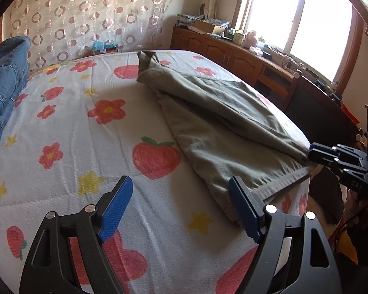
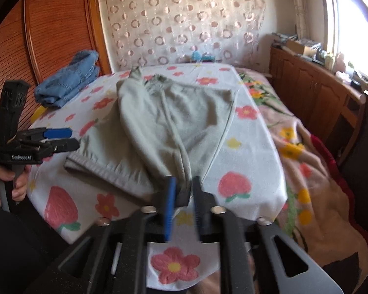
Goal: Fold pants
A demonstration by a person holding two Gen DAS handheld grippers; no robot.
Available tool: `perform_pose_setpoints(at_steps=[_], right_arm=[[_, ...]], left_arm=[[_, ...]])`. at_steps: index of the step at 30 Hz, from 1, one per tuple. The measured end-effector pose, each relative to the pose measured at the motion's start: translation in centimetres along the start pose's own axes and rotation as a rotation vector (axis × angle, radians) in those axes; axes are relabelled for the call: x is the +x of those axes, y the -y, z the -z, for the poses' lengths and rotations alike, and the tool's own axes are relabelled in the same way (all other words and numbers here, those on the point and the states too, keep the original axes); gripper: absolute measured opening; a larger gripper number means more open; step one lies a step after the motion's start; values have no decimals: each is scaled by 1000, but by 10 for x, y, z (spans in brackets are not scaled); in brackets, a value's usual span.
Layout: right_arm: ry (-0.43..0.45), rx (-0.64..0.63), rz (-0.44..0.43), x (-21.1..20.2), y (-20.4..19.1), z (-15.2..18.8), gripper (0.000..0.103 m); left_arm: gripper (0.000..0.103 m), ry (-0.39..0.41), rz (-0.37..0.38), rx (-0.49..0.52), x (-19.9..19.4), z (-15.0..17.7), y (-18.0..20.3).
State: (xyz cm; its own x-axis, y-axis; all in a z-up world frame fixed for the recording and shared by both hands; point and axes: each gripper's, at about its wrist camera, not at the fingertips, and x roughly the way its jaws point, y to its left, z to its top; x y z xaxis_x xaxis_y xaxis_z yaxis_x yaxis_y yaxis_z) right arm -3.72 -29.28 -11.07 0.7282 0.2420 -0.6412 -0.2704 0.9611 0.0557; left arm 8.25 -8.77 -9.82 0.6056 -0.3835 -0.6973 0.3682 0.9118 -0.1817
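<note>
Olive-green pants [image 1: 216,112] lie on a bed with a white sheet printed with flowers and strawberries [image 1: 85,127]; they also show in the right wrist view [image 2: 174,120]. My right gripper [image 2: 182,191] is shut on a bunched part of the pants at the near waistband end, lifting it slightly; it shows in the left wrist view [image 1: 314,155] at the right edge of the bed. My left gripper [image 1: 180,193] is open and empty, just left of the waistband hem [image 1: 282,181]; it shows in the right wrist view [image 2: 66,138].
Folded blue jeans [image 1: 5,83] lie at the far left of the bed, also in the right wrist view [image 2: 71,80]. A wooden cabinet [image 1: 233,54] with clutter runs under the window on the right. A patterned curtain [image 2: 184,24] hangs behind the bed.
</note>
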Motion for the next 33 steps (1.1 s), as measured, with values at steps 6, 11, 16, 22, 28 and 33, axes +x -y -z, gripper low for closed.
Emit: perform_pose_setpoints(at_steps=[6,11,16,22,28,33], right_arm=[[49,-11,23,-9,7,-19,27],[79,-27,9,-2,2,-39,41],[92,-50,-29,16,-2,-60,41],[71,-52,-62,45,5,-78,41],[29,-109,-72,66,-2,-95,41],[-27,-144,-96,84,-4,-108,41]], left_arm=[[81,32,-25,-6,-6,-11,-9],[81,78,-55,13,-9,-30,-16],[81,119,-69,24,-4,-46,-22],[81,148,-87,20,3,-51,-28],[81,170,-98,31,5,-47,-27],[81,174,-101,34,7,-44,-26]])
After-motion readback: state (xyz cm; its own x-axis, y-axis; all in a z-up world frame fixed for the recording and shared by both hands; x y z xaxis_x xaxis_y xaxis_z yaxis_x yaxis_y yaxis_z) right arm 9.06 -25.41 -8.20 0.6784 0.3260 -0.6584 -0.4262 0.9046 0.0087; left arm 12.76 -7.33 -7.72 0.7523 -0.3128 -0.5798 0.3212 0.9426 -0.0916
